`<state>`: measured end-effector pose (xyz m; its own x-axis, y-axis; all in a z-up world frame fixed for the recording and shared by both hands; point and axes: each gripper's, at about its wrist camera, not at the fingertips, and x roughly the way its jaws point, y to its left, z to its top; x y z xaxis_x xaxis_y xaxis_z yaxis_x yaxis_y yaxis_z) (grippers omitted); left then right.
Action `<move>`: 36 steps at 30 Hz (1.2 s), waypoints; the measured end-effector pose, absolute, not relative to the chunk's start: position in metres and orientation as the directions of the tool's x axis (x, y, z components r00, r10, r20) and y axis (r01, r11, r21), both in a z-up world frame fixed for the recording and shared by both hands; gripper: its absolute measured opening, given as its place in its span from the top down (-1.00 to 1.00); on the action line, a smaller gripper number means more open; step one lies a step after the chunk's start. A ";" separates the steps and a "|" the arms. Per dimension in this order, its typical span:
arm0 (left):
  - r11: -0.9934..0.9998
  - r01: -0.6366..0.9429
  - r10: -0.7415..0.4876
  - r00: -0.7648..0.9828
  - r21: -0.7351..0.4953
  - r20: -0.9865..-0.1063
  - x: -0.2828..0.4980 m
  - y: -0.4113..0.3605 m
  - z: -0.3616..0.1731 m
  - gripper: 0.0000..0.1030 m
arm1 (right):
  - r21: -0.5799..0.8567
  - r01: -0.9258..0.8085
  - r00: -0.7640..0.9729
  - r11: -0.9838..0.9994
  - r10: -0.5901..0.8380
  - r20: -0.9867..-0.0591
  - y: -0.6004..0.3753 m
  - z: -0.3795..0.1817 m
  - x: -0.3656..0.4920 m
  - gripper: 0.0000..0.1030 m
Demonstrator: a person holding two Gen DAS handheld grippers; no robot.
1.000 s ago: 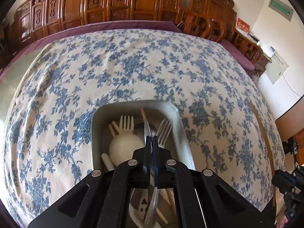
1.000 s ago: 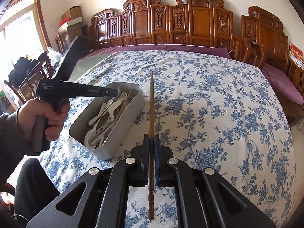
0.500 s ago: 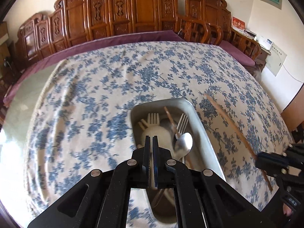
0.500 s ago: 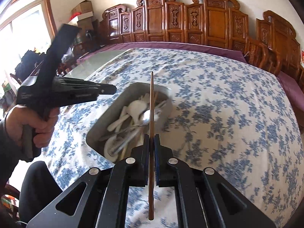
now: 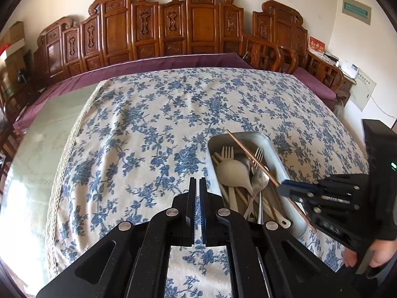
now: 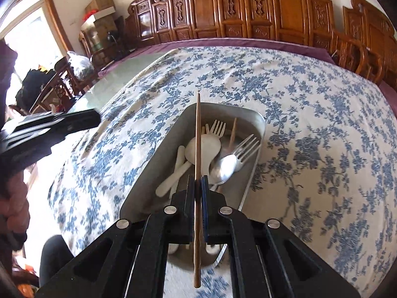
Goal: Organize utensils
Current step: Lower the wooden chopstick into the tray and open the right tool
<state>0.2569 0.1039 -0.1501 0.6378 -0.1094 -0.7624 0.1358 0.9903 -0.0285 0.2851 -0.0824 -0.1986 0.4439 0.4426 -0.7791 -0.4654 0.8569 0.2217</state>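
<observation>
Over the metal tray (image 6: 250,173) on the table's floral cloth (image 6: 310,104), my right tool (image 6: 197,181) is clenched on a wooden chopstick (image 6: 197,134), gripped near its lower third, tip pointing out past the tray's far rim. Tray already holds a pale spoon (image 6: 203,149), pale fork (image 6: 217,128), metal spoon (image 6: 224,165), metal fork (image 6: 247,146), another chopstick (image 6: 232,134). Risk as I judge it: release from this height and the stick bounces off the piled cutlery, or bridges the rim and rolls onto the cloth; its long overhang could also lever in the grip. Right hand (image 5: 377,253) holds the tool angled down across the tray's near corner. My left tool (image 5: 197,198) is pressed together on nothing, hovering above the cloth just beside the tray's left wall.
</observation>
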 end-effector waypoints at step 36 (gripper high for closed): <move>0.993 0.116 -0.087 0.693 -0.007 -0.715 0.208 0.070 -0.122 0.60 | 0.158 -0.431 0.626 0.888 0.421 -0.656 -0.173 -0.139 0.211 0.60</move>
<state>0.2082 0.0705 -0.1216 0.6934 -0.0865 -0.7153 0.1165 0.9932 -0.0073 0.2112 -0.1732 -0.1385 0.6262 0.4207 -0.6564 -0.4312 0.8883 0.1580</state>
